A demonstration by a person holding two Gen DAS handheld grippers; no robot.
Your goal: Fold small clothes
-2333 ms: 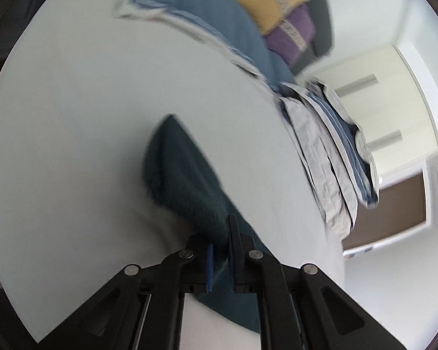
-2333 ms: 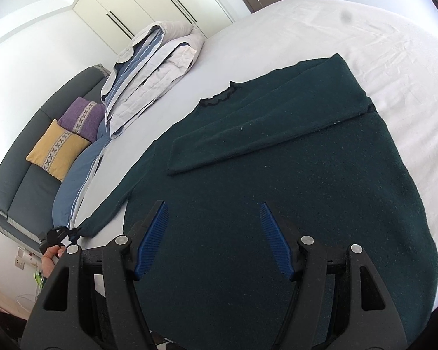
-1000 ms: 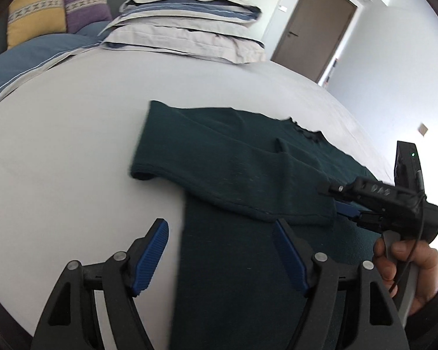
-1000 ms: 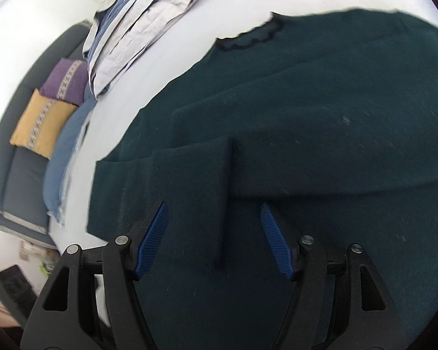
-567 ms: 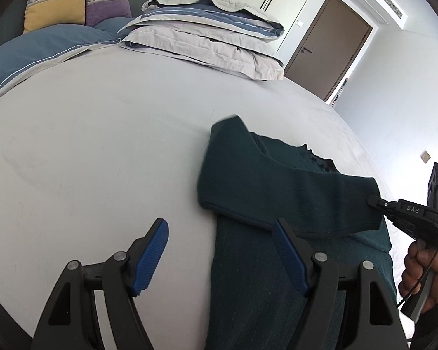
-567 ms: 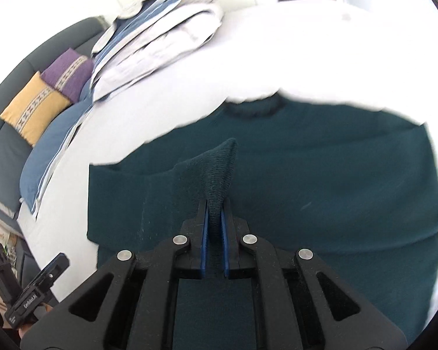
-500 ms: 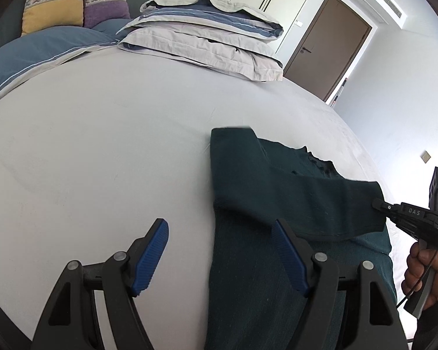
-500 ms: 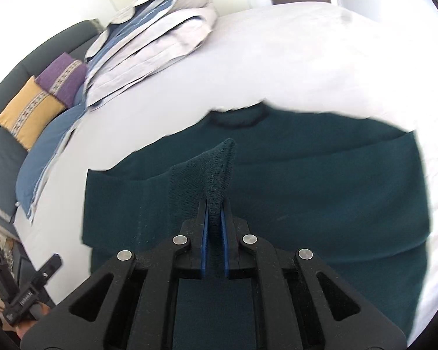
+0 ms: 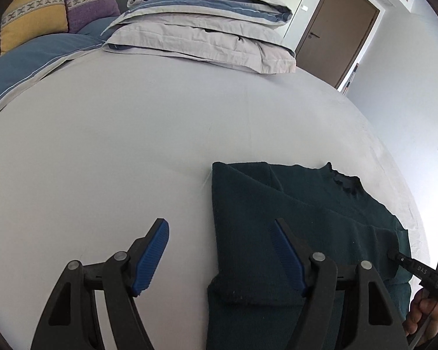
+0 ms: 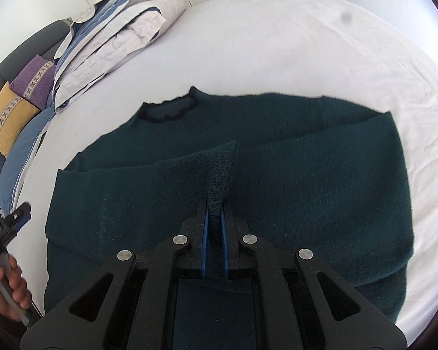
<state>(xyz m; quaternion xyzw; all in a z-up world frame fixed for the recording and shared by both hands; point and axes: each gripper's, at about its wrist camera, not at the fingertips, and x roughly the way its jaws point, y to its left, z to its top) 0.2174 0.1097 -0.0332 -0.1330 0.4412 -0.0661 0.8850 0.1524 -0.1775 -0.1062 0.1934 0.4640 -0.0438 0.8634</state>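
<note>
With the dark green sweater (image 10: 277,175) flat on the bed (image 10: 277,43), the right claw (image 10: 214,233) pinches what looks like a sleeve cuff mid-fold, the left claw (image 9: 219,256) hangs empty and wide, so laying that sleeve down comes next.

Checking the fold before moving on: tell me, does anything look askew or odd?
One thing: the right hand-held gripper pinches a sleeve cuff of the dark green sweater, tenting it above the otherwise flat fold.
</note>
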